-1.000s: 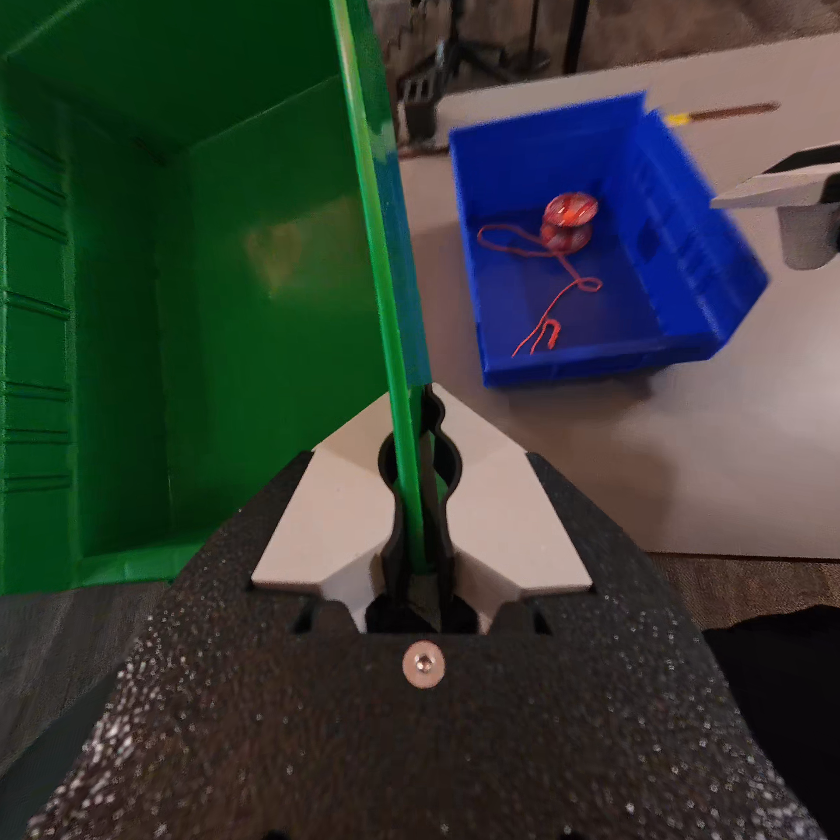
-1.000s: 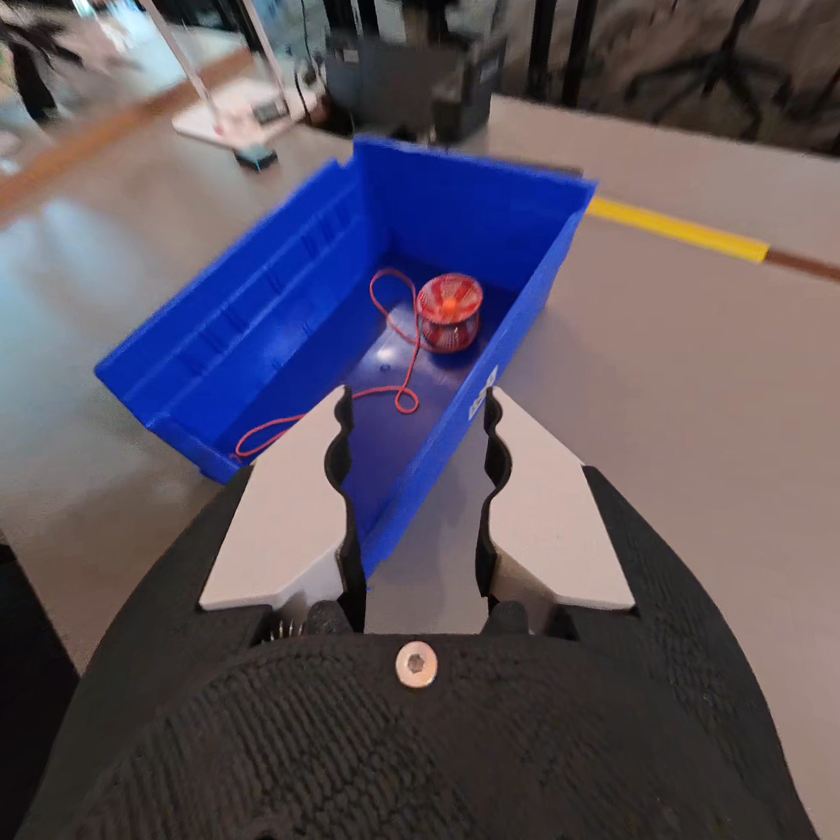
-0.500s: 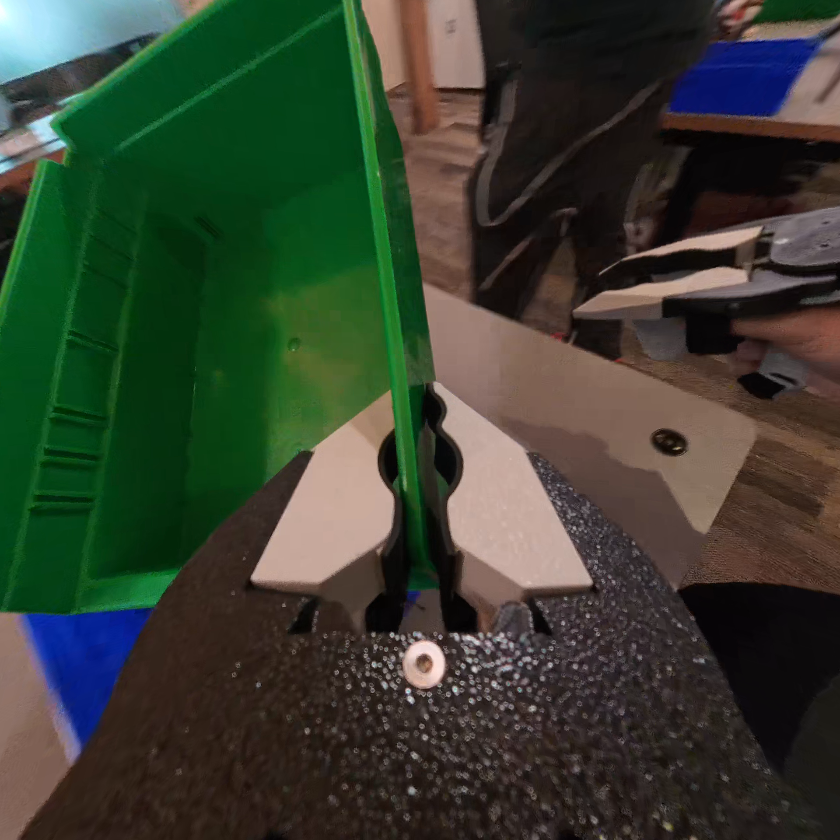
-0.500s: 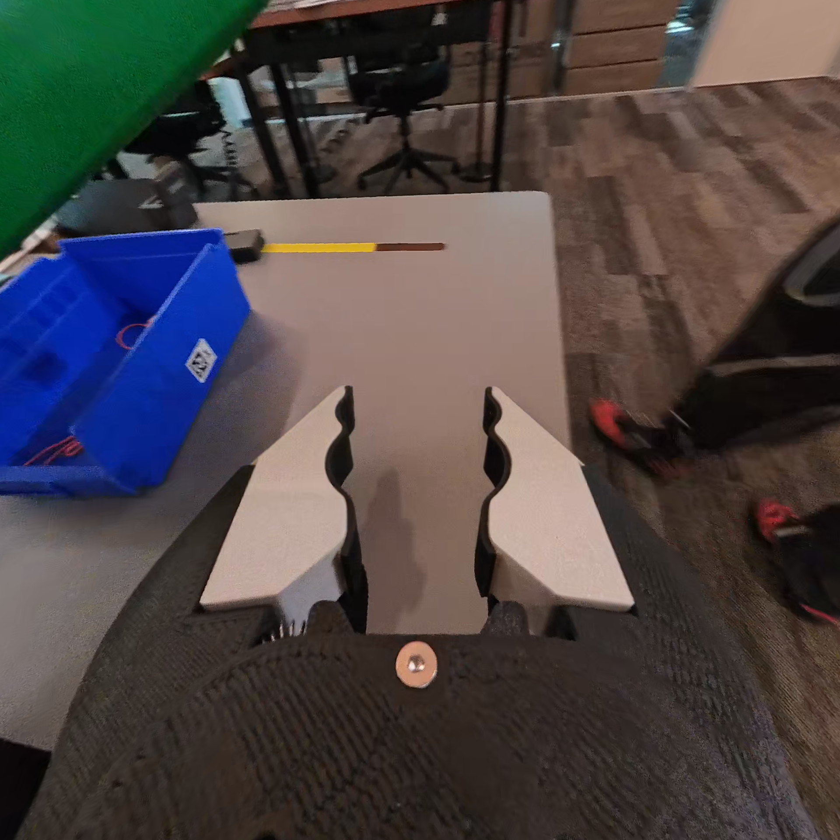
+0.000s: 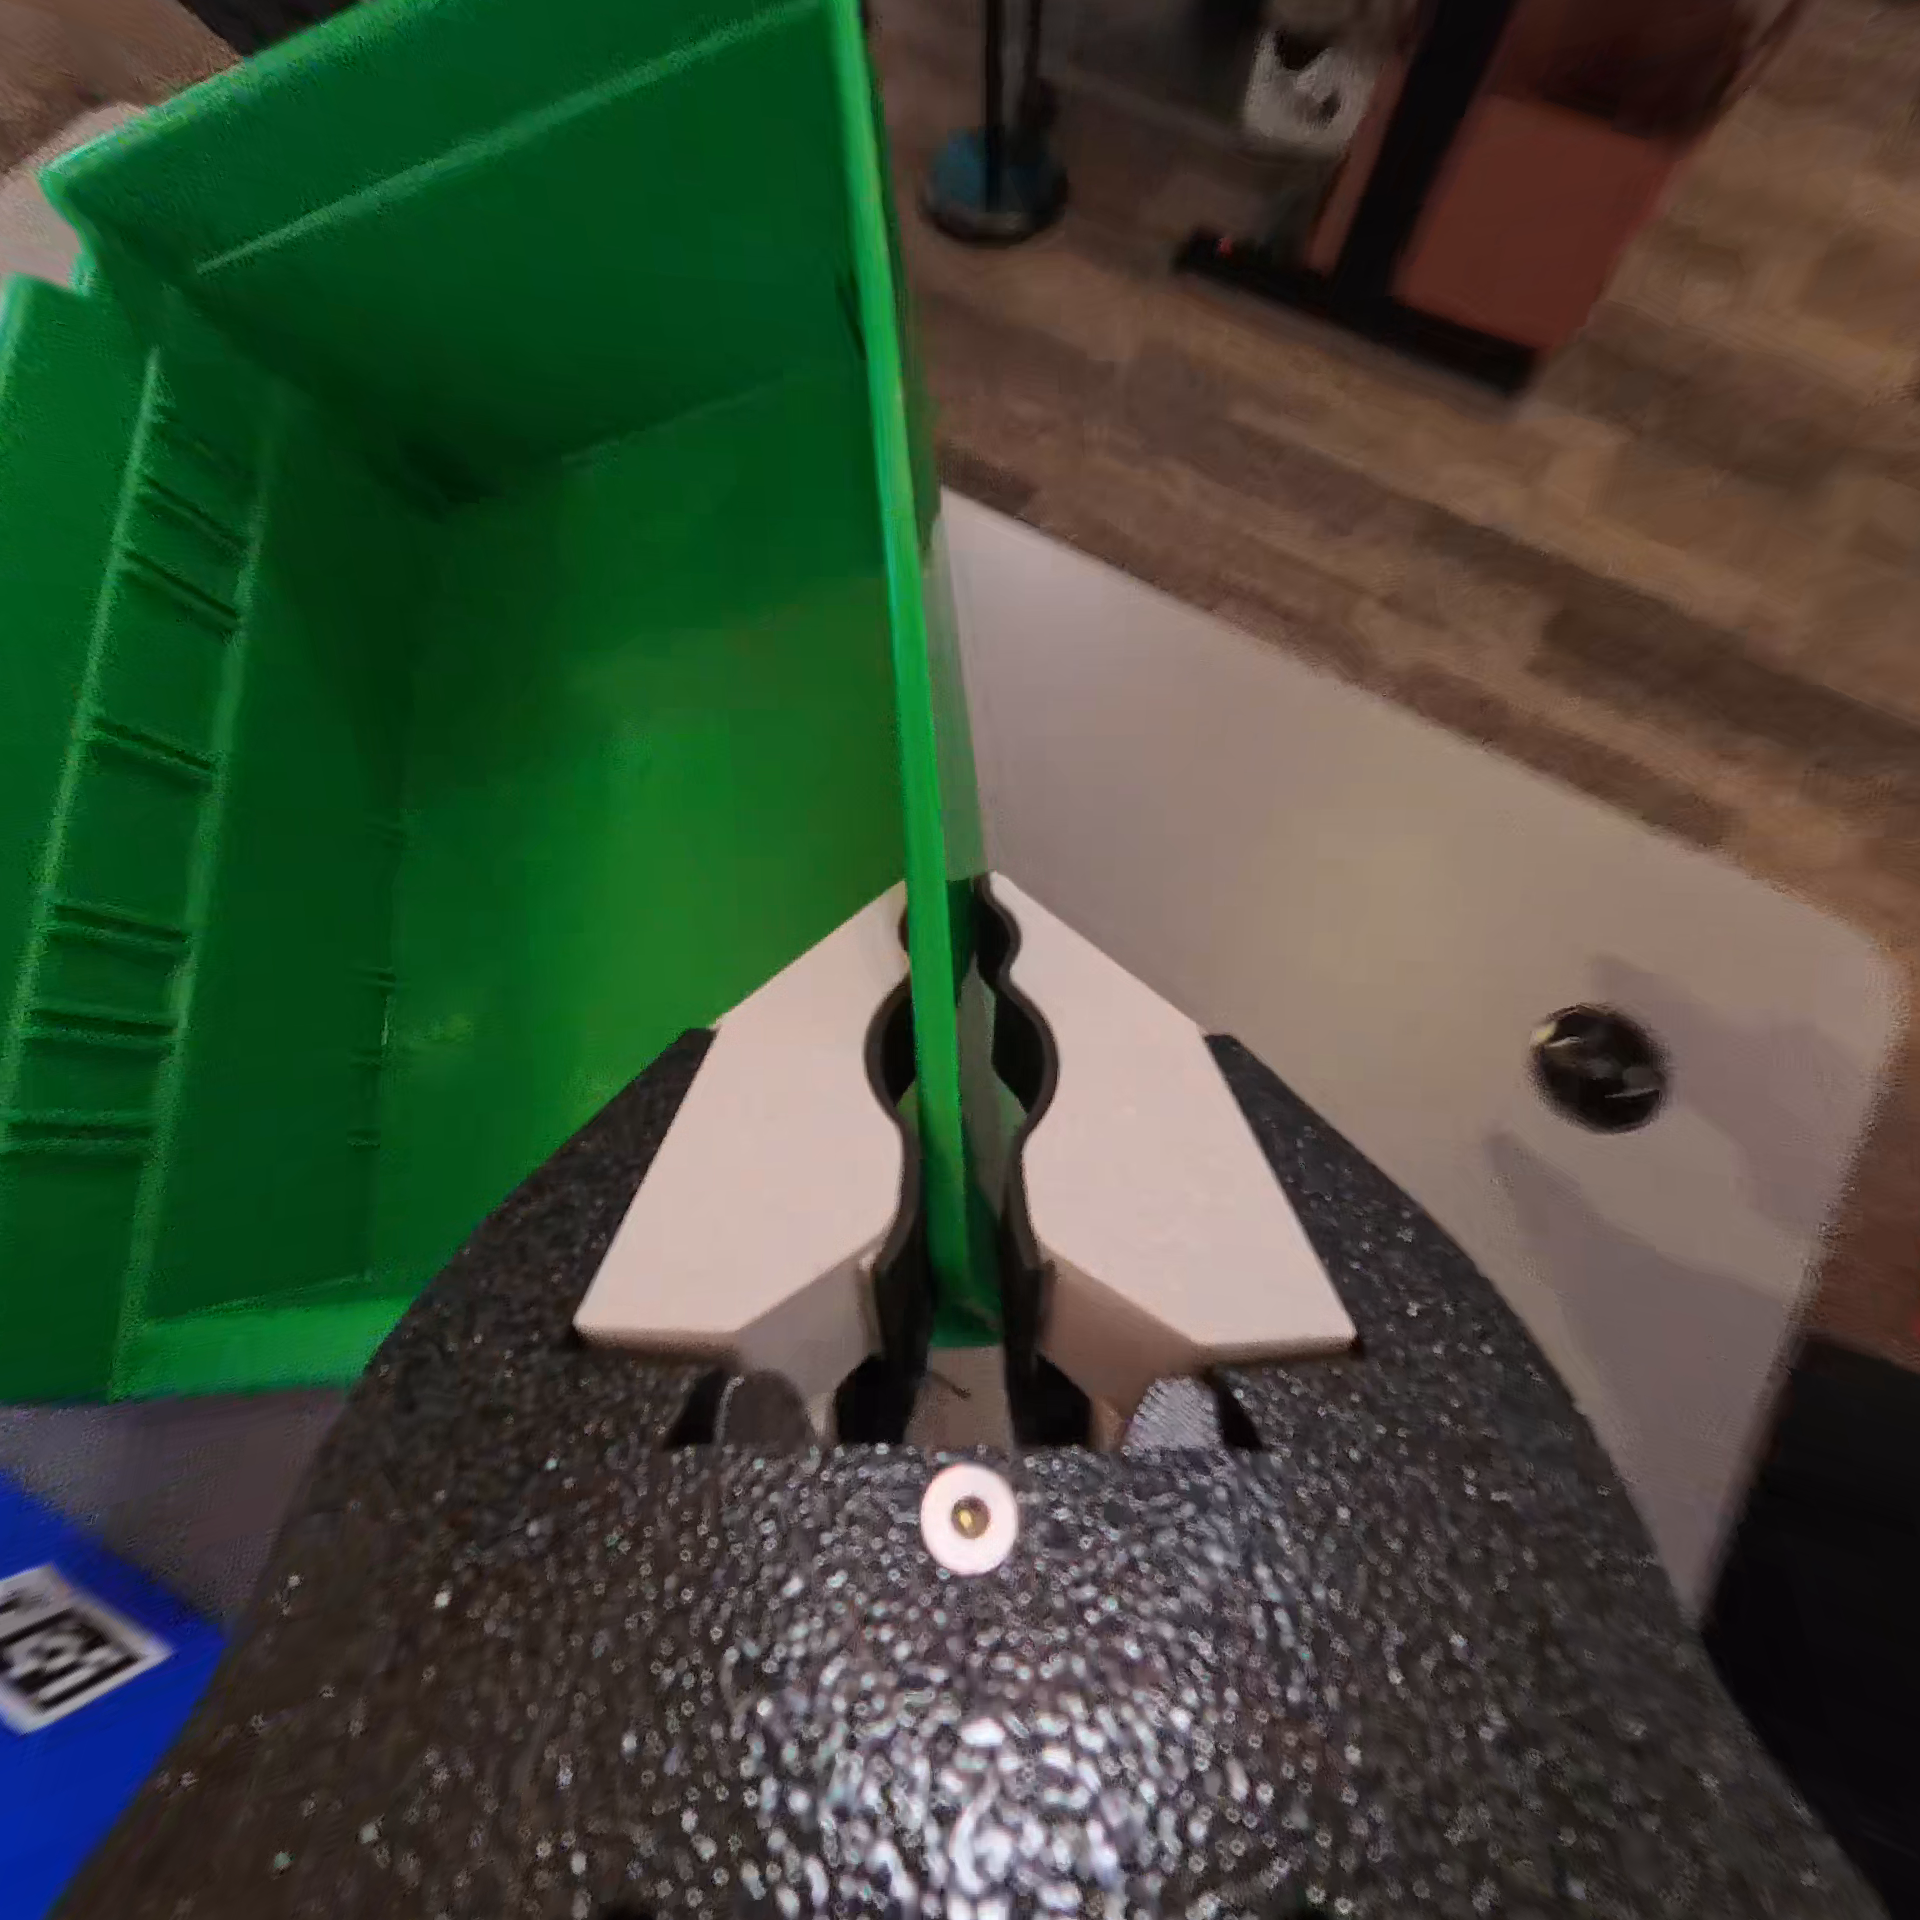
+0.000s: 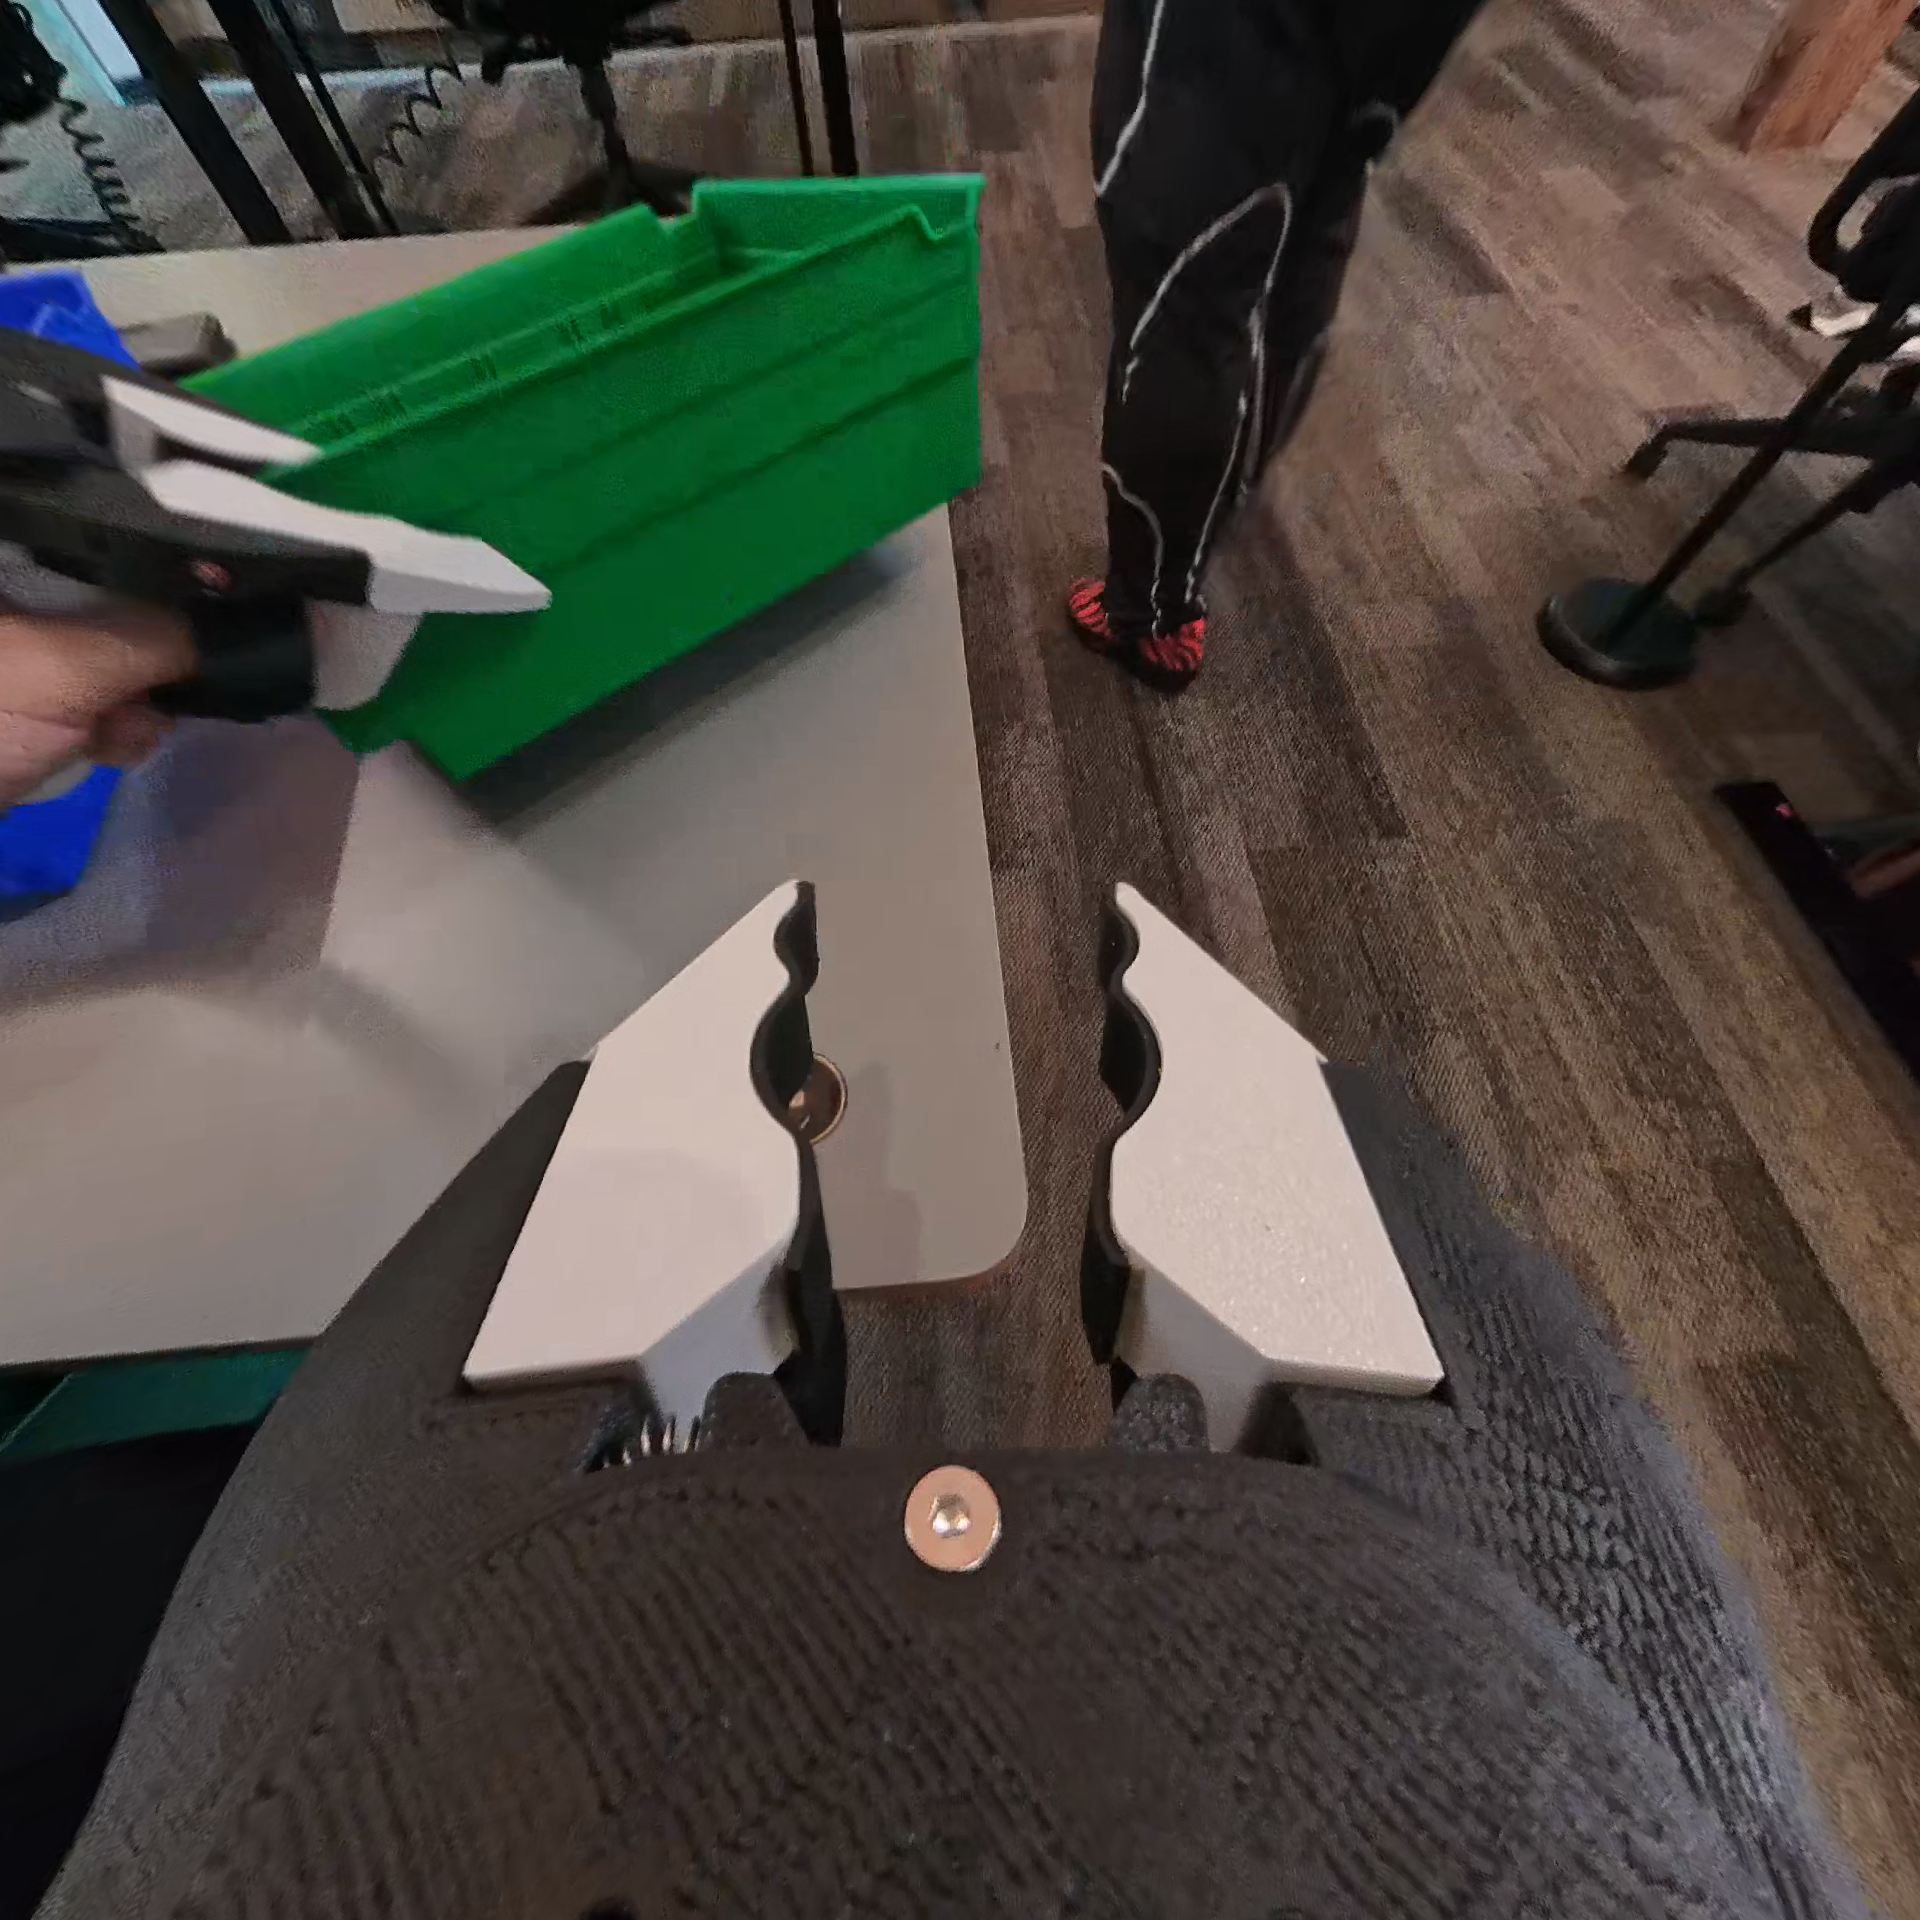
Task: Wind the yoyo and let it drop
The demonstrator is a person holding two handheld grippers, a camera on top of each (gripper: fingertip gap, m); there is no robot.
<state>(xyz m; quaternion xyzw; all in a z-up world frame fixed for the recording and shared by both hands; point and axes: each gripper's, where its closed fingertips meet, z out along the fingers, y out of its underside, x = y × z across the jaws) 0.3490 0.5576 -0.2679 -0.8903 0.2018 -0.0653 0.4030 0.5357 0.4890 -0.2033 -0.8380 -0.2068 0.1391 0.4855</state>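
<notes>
Left hand-held gripper [image 5: 951, 935] clamps green bin [image 5: 468, 727] wall at 12 o'clock; right hand-held gripper [image 6: 961, 904] released (yoyo unseen, winding not begun).

A big green bin [image 6: 665, 416] sits tilted at the far right corner of the grey table [image 6: 312, 1091]. A blue bin [image 6: 42, 831] (only bits of it show) is at the table's left side. A person in black trousers [image 6: 1195, 312] and red striped shoes [image 6: 1143, 634] stands on the carpet [image 6: 1455, 831] beside the table.
</notes>
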